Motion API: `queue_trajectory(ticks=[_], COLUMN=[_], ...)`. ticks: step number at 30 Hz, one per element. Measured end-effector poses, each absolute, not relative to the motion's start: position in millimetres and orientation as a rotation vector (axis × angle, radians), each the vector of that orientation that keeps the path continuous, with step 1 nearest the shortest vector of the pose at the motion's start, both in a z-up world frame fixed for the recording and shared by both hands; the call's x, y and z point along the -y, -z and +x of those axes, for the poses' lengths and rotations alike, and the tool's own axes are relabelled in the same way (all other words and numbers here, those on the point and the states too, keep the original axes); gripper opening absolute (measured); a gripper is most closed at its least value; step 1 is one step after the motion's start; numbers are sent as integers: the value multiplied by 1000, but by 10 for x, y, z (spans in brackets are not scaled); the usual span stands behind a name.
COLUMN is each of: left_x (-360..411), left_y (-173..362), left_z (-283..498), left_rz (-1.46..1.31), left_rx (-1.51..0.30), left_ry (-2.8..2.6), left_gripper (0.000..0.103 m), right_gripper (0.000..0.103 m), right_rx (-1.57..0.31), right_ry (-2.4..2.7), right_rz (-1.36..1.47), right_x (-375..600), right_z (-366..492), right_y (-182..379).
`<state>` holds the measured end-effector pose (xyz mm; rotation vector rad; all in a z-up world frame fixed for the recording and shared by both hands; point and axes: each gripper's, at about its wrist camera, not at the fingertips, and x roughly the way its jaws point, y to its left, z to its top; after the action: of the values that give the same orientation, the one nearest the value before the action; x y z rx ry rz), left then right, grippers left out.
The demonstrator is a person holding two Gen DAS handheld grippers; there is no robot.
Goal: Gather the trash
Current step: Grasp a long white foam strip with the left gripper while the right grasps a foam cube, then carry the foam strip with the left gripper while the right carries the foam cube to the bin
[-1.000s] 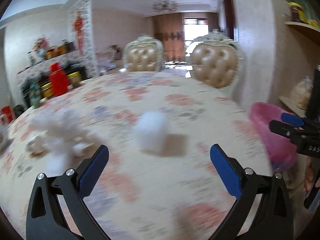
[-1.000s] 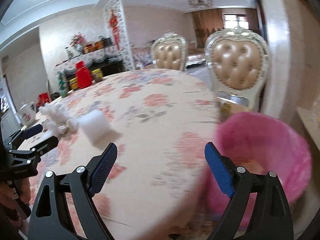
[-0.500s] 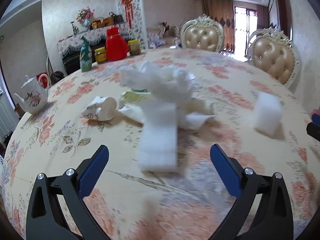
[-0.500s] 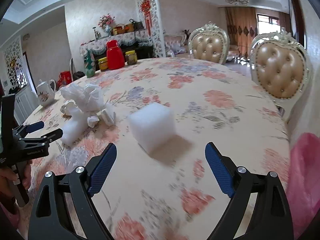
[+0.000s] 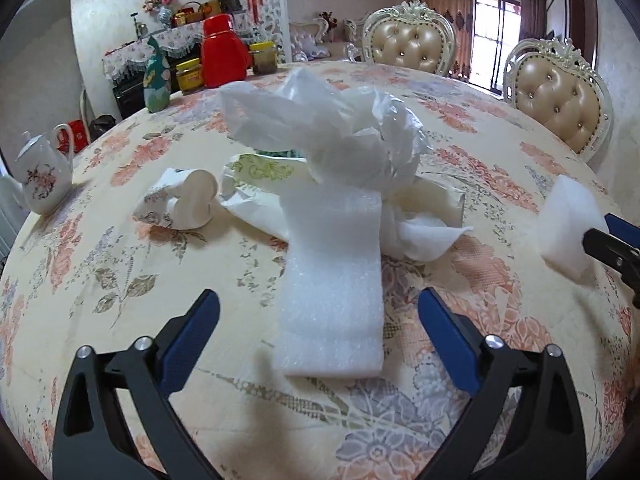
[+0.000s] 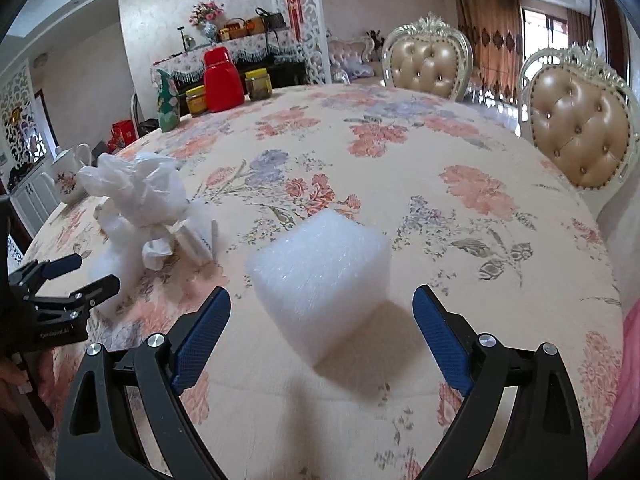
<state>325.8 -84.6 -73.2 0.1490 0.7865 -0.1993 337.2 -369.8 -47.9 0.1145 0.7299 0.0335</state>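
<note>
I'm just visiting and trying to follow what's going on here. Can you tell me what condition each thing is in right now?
Left gripper: jaws open, straddling the foam strip.
Right gripper: jaws open, flanking the foam block.
Foam strip: flat, ungrasped.
Foam block: resting on the table, ungrasped.
Plastic bag: crumpled.
Teapot: upright, lidded.
Red jug: upright, closed.

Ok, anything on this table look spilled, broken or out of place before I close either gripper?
Nothing spilled or broken. The oddities are the trash itself: a crumpled plastic bag heaped over tissues and a foam strip, plus a foam block sitting apart. The teapot stands upright. Left gripper and right gripper are open.
</note>
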Motion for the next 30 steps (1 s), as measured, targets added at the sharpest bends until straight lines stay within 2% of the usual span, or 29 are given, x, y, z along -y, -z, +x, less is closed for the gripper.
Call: queue_trajectory(ticks=[5,9,11,14,19,21,30], left_x=[898,856,828,830,842,852,874], left_y=[802,828,845,877,879,881,798], left_z=[3355,3393,3407,3419,3407,3404,3323], left_rz=[152,124,109,108,118,124,135], left_rx=[-835,-856,-868,-891,-891,-892,-836], left_ry=[220,222,225,243,246,244,250], left_gripper=[79,74,61,51,51,50,50], right_gripper=[88,87,87,87,82,76,72], right_rx=[-756,-796,-816,-834,-847,-855,-795], right_ry=[-1,18,28,42,46,40,38], right_rz=[109,71,52,36,20,17,-26], right_x=[3712,3645,3613,3586,3560,3550,3461], right_z=[3499,3583,3620,3649,3670,3685,3606], right_y=[514,566,593,623,645,654,578])
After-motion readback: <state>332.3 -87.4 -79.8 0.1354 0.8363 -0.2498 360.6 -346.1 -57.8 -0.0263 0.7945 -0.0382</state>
